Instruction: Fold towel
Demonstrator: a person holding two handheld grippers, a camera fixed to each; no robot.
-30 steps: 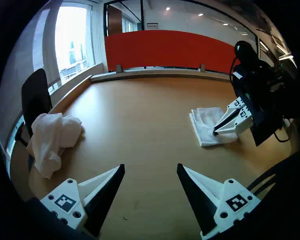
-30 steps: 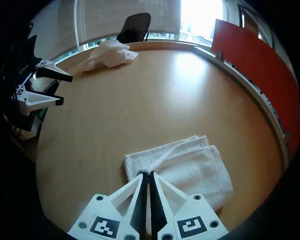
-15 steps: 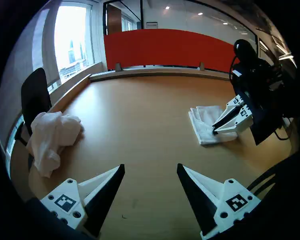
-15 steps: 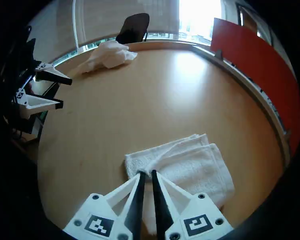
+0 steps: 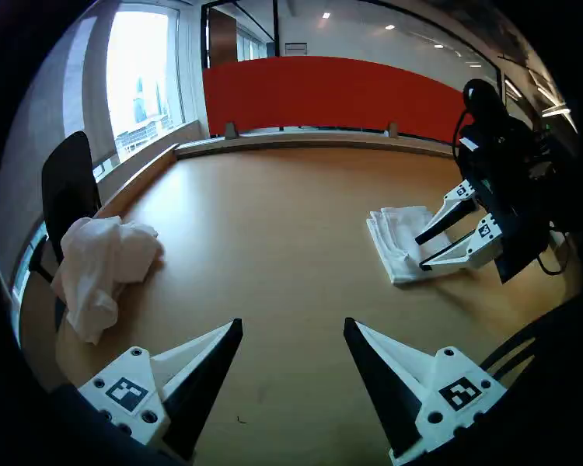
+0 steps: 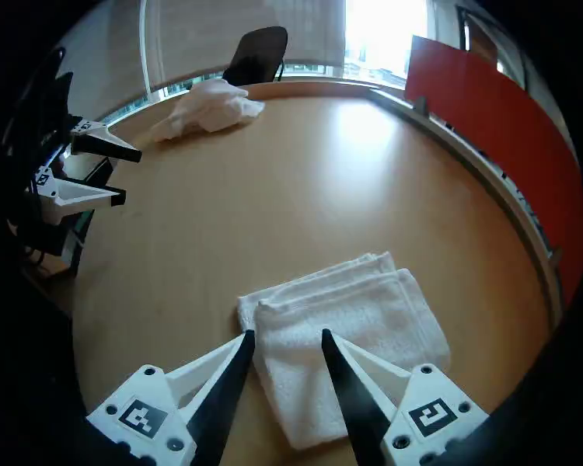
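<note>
L gripper [image 5: 291, 322] spread wide over wooden table [image 5: 276, 225]; R gripper [image 5: 420, 255] parted at folded towel [image 5: 392, 233]; crumpled cloth [image 5: 101, 264] by chair [image 5: 66, 186].

Light wooden table [image 5: 276, 233] fills the middle of the left gripper view. Red partition [image 5: 330, 93] runs along its far edge at 12 o'clock, with a bright window [image 5: 140, 78] around 11 and a black chair [image 5: 66, 186] tucked in at 9.

The left gripper [image 5: 291, 322] and right gripper [image 6: 287, 334] have white wedge-shaped plastic fingers [image 5: 416, 380] with black inner faces. Each bears a square black-and-white marker [image 5: 460, 393] and dark screw holes [image 5: 136, 352].
</note>
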